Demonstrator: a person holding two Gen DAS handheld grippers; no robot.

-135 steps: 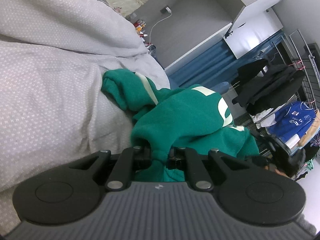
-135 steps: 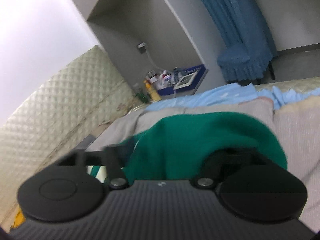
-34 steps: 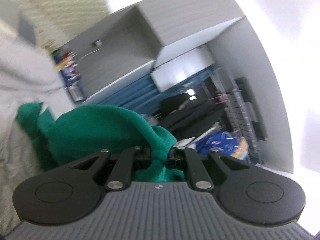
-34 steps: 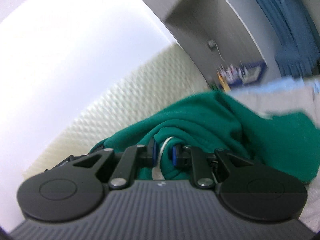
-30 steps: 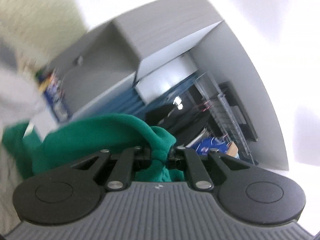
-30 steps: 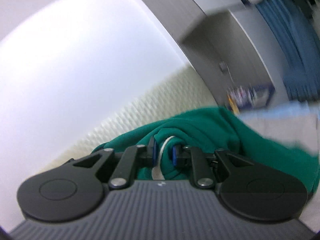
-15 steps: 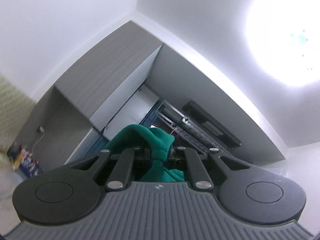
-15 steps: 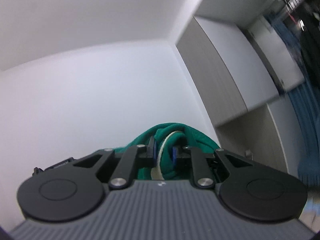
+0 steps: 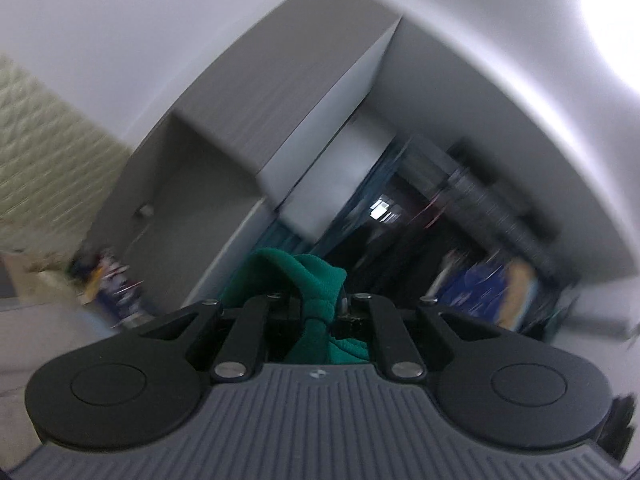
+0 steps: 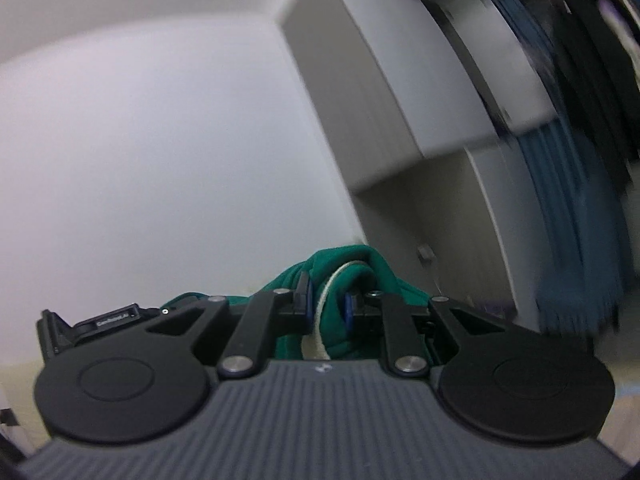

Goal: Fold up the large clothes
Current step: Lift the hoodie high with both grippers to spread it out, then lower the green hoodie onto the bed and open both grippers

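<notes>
Both grippers, left [image 9: 318,306] and right [image 10: 328,306], fingers still clamped on green sweatshirt [image 9: 316,280]; now tilted lower, grey cabinet [image 9: 280,120] reappearing

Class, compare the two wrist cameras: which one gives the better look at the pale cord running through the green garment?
The right wrist view. There the pale cord shows clearly between the right hand-held gripper fingers, shut on the green garment. The left wrist view shows only green fabric pinched in the left hand-held gripper, no cord.

- The left gripper [image 9: 319,307] had a ribbed grey body, two black round discs, black linkage arms and silver screws.
- The right gripper [image 10: 327,307] looked alike, with blue pads [image 10: 307,300].
</notes>
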